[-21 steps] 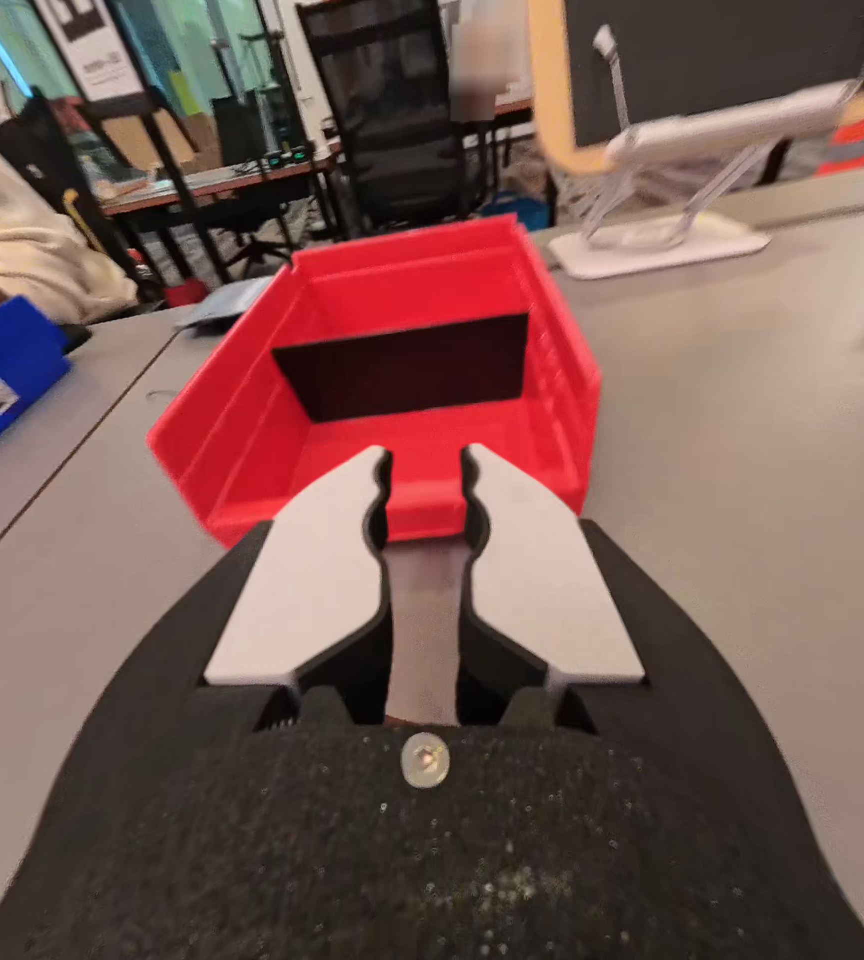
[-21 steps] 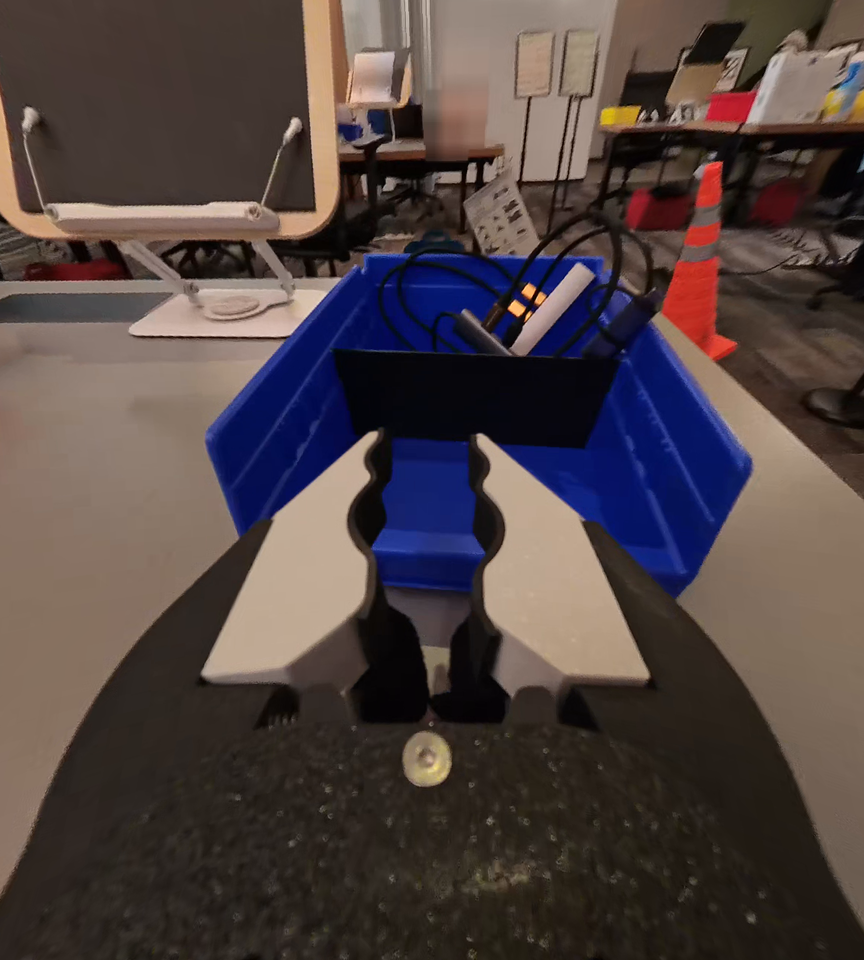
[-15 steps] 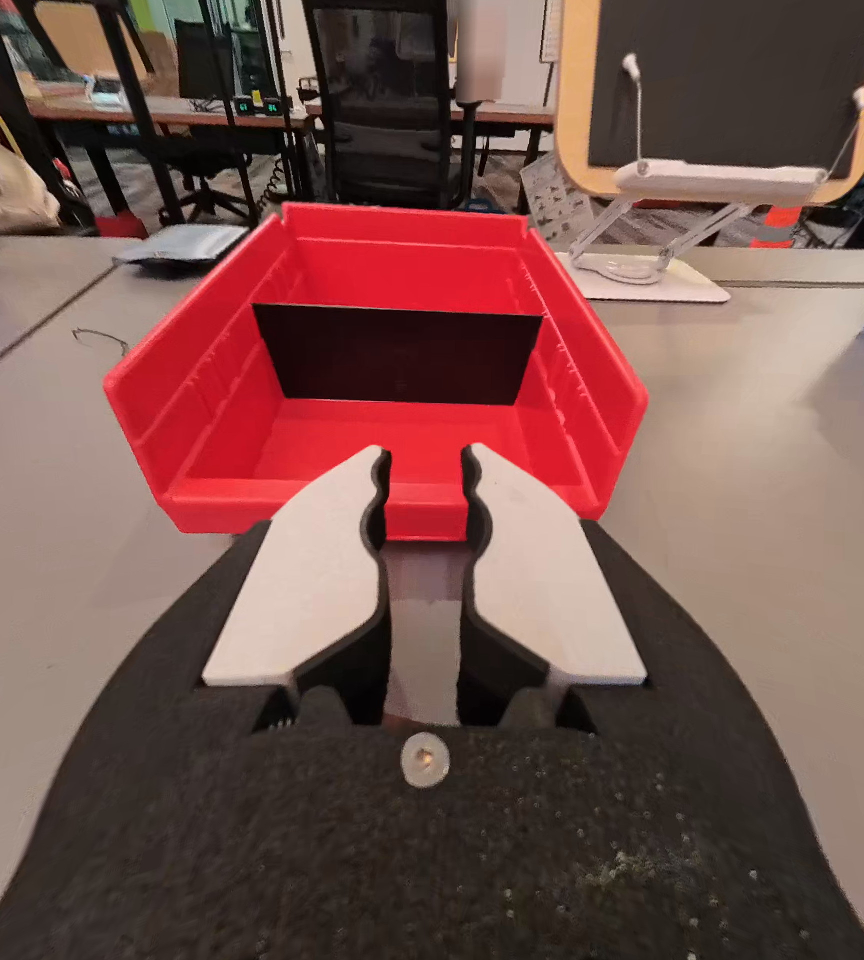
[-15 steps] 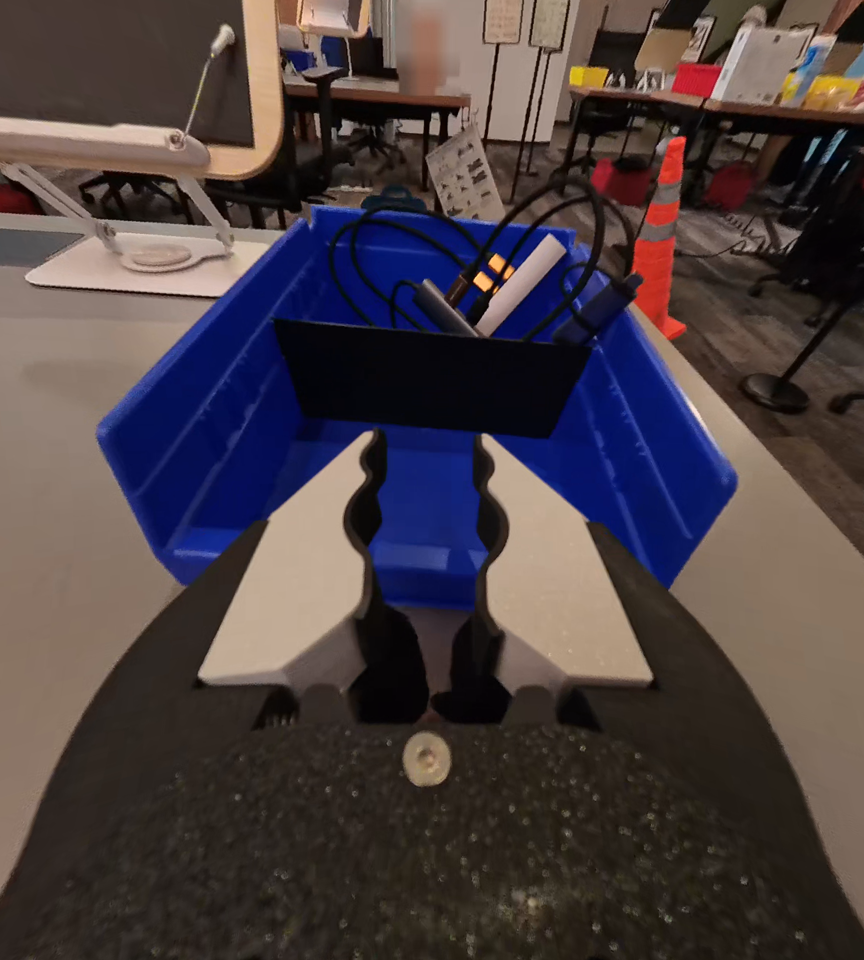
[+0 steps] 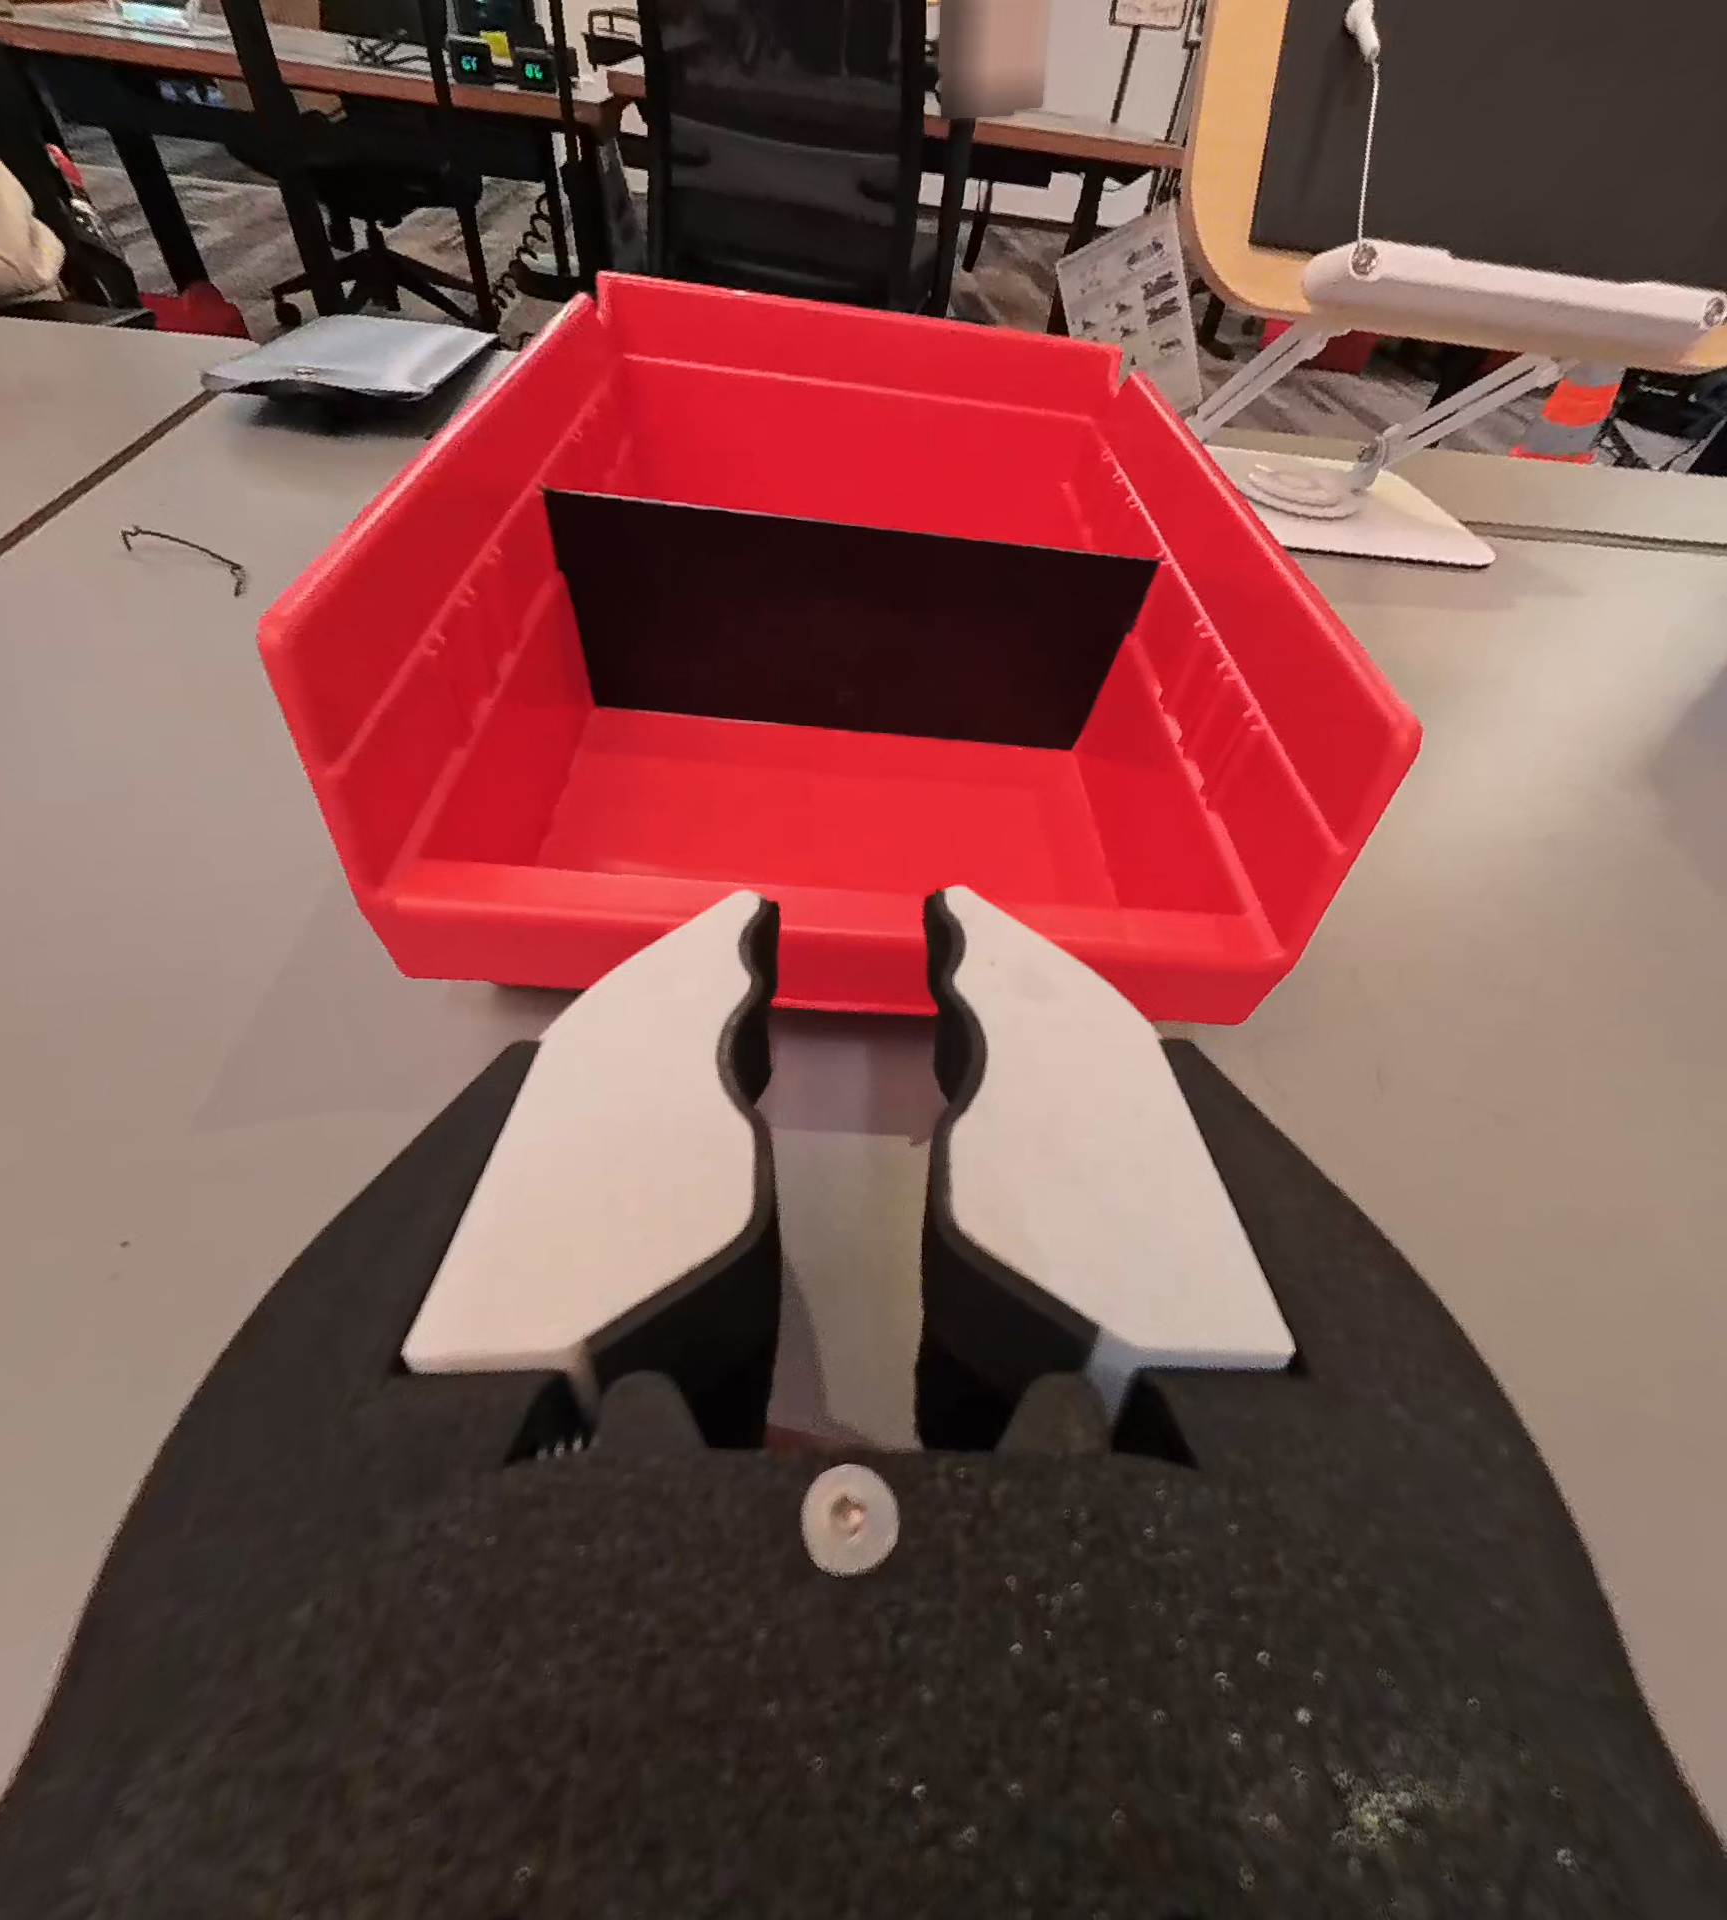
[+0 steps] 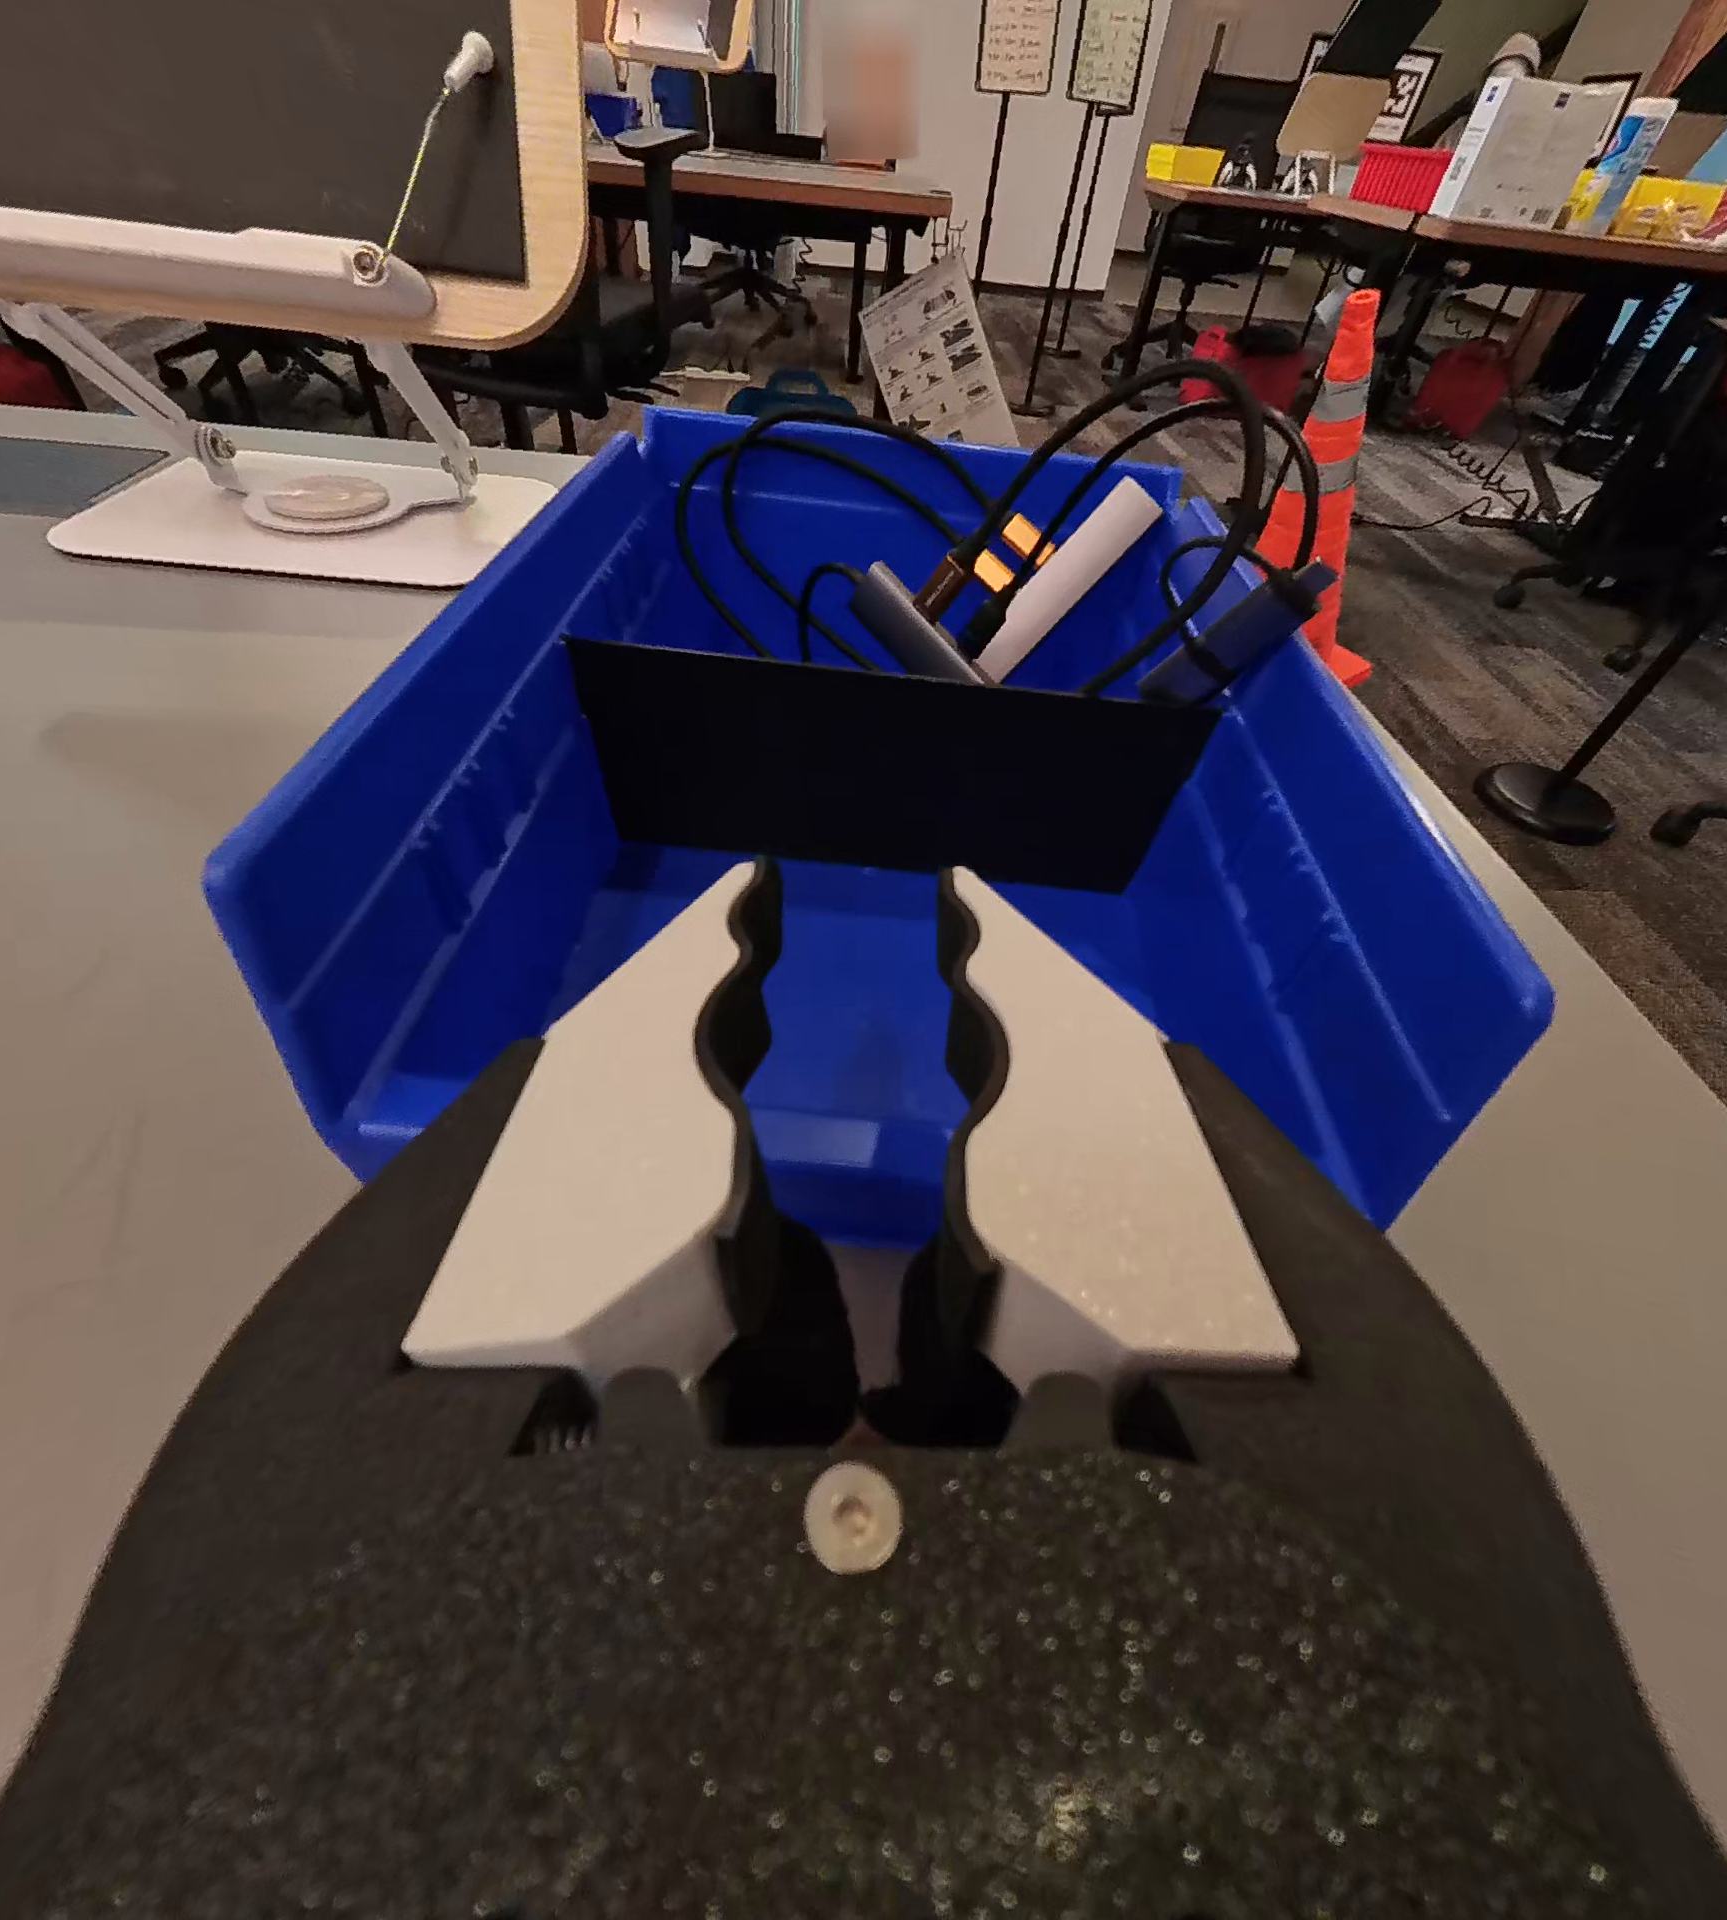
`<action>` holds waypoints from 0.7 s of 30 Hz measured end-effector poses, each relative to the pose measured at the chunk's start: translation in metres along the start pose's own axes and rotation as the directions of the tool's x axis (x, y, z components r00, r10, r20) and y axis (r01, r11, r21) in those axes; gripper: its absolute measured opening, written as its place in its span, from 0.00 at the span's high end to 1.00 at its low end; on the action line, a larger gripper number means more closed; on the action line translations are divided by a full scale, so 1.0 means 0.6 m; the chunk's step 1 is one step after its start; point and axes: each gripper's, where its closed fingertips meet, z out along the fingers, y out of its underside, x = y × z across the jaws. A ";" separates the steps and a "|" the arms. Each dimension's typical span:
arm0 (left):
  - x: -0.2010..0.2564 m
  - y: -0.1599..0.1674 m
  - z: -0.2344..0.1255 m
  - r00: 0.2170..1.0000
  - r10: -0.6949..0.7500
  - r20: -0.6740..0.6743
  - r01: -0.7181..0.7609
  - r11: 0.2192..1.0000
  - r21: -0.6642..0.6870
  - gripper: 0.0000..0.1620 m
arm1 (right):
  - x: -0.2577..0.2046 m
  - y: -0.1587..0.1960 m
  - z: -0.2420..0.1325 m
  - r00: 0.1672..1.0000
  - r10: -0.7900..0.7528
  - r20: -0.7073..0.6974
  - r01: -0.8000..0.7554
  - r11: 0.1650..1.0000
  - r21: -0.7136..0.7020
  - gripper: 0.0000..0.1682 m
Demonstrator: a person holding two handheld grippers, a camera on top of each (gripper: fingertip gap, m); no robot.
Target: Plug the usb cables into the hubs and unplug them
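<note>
A red bin (image 5: pixel 443 727) with a black divider (image 5: pixel 838 623) stands on the grey table; both compartments look empty. My left gripper (image 5: pixel 851 909) is open and empty, its tips just short of the bin's front lip. A blue bin (image 6: pixel 402 894) with a dark divider (image 6: pixel 880 769) stands in the right wrist view. Its far compartment holds black cables (image 6: pixel 734 488), a white stick (image 6: pixel 1067 577), a grey adapter (image 6: pixel 916 618) and a blue adapter (image 6: pixel 1233 634). My right gripper (image 6: pixel 854 883) is open and empty, its tips over the bin's near compartment.
A white stand with a wood-framed dark board (image 5: pixel 1461 291) sits at the table's back, also in the right wrist view (image 6: pixel 215 260). A dark pouch (image 5: pixel 350 353) and a bent wire (image 5: pixel 184 545) lie left of the red bin. The table's right edge (image 6: pixel 1669 1039) drops to the floor. The tips of one gripper are about 60 cm away from the tips of the other.
My left gripper has swung right to face the red bin squarely and risen. My right gripper has moved forward and up over the blue bin's front lip. Both stayed open.
</note>
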 end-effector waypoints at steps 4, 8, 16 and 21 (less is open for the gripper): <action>0.010 -0.002 0.000 1.000 0.021 -0.013 -0.021 1.000 0.007 0.84 | -0.014 -0.008 -0.007 0.998 0.019 0.055 -0.020 0.999 0.025 0.83; 0.020 -0.012 -0.004 0.998 0.060 -0.026 -0.058 0.997 0.043 0.84 | -0.127 -0.027 -0.028 0.928 -0.008 0.373 -0.025 0.996 0.085 0.76; 0.057 -0.007 -0.015 0.987 0.110 -0.121 -0.102 0.992 0.071 0.82 | -0.219 -0.003 -0.011 0.904 -0.020 0.428 0.032 0.999 -0.020 0.59; 0.138 0.009 -0.032 0.955 0.177 -0.237 -0.168 0.984 0.059 0.81 | -0.271 0.001 -0.054 0.822 -0.044 0.568 0.073 0.997 -0.030 0.67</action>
